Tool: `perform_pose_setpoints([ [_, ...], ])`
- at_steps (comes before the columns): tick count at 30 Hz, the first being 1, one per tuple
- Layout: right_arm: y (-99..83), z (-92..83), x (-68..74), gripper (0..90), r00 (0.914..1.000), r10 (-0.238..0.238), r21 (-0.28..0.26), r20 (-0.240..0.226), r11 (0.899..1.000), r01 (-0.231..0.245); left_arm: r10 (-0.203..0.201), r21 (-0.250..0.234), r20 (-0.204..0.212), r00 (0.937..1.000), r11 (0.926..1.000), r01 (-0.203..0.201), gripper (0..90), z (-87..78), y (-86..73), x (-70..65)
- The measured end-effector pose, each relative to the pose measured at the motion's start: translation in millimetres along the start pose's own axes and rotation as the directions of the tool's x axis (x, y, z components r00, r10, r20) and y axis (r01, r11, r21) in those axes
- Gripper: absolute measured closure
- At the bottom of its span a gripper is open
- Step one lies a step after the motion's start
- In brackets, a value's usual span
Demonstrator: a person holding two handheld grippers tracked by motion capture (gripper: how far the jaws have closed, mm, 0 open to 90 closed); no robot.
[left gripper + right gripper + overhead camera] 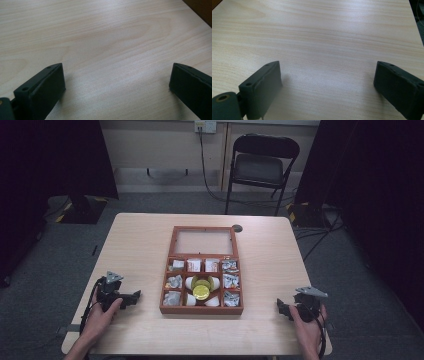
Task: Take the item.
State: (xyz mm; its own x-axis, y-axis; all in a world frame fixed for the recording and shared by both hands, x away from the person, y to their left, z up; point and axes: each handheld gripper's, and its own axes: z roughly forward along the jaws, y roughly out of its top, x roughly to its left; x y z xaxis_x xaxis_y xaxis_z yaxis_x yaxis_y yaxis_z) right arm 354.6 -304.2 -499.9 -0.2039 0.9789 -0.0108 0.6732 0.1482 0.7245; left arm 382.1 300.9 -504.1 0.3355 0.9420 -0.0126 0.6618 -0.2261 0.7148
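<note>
Wooden box (201, 309), stiff and likely light, sits between left gripper (131, 298) and right gripper (283, 309), both wide and empty; its side walls offer the firmest hold.

bg: black metal folding chair (264, 167) behind my light wood table (140, 250) | white wall socket (205, 126) with black cable (204, 165) hanging to grey carpet floor (45, 270) | black curtains (50, 155) at both sides | small round grey disc (237, 228) on table's far edge
</note>
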Motion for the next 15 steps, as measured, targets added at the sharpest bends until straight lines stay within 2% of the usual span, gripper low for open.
perform_pose_setpoints([
  [11, -0.4, -0.7, 0.5, 7.6, 1.0, 0.007, -0.001, 0.002, 1.0, -0.007, -0.002, -0.002, 0.0, 1.0, 1.0, 0.002, 0.0, 0.0, -0.1, -0.3],
  [15, -0.3, -1.1, 1.1, 11.0, 1.0, 0.004, -0.007, -0.007, 1.0, -0.004, 0.0, 0.0, 0.0, 1.0, 1.0, 0.0, 0.0, -0.1, -0.1, -0.1],
])
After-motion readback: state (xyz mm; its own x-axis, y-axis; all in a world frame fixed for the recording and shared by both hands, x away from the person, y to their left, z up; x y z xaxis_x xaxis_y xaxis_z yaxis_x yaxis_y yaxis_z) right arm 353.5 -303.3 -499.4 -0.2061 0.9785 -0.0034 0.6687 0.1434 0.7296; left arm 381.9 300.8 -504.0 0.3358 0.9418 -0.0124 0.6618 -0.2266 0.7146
